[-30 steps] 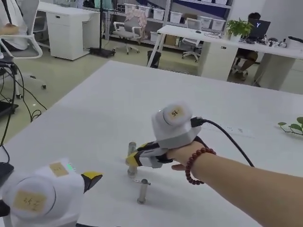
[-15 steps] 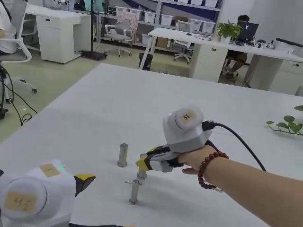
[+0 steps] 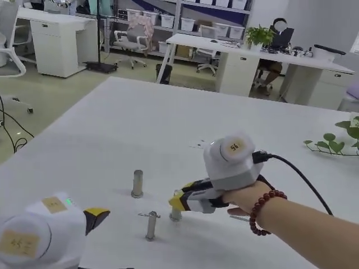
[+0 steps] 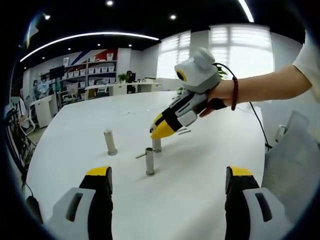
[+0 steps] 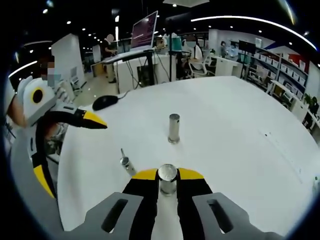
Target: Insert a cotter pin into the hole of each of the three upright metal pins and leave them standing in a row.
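Observation:
Three upright metal pins stand on the white table (image 3: 140,129). The far pin (image 3: 137,183) (image 4: 109,142) (image 5: 173,128) is bare. The near pin (image 3: 151,225) (image 4: 149,161) (image 5: 126,164) has a cotter pin through its top. My right gripper (image 3: 178,203) (image 5: 167,173), also seen in the left gripper view (image 4: 161,131), is shut on the third pin (image 3: 176,213) (image 4: 157,145) (image 5: 167,184), which stands on the table between the other two. My left gripper (image 3: 94,217) (image 4: 169,175) hovers open at the near left, a short way from the pins, holding nothing.
Small loose cotter pins (image 4: 184,132) lie on the table just behind the right gripper. A black cable (image 3: 303,179) runs from the right gripper across the table. A plant (image 3: 336,140) sits at the right edge. Desks and chairs stand beyond the table.
The head camera has swung left to right. My right gripper stays shut on its pin; the far pin now stands apart to its left. The left gripper has hardly moved.

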### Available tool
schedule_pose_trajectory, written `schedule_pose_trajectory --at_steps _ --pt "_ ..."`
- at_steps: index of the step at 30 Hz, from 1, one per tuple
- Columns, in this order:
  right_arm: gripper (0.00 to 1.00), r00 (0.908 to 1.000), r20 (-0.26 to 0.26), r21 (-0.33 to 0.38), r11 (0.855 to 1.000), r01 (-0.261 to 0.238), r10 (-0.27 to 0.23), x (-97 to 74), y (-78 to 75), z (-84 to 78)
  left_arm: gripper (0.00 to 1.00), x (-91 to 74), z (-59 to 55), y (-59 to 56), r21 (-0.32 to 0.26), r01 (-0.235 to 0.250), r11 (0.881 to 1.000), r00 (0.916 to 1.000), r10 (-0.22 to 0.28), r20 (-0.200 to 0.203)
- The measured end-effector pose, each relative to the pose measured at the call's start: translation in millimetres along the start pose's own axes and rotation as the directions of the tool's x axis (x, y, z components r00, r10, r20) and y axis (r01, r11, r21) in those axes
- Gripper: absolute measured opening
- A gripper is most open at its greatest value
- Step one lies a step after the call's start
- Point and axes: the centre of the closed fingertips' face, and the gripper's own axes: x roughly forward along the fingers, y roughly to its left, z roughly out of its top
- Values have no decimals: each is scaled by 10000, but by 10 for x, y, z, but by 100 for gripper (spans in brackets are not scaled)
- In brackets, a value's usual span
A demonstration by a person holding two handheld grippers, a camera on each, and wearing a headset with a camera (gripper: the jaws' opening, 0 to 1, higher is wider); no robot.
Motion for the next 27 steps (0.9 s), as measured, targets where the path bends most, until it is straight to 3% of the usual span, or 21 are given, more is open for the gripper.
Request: schedule_pose_trajectory --at_steps 15,27 --pt "13 9995 309 353 9993 107 -118 -239 154 -179 92 10 -24 -127 111 165 9998 9998 -164 -99" --pt "13 9997 178 287 9995 156 -161 -320 299 -350 90 -3 0 -189 221 284 9994 9996 -283 -24"
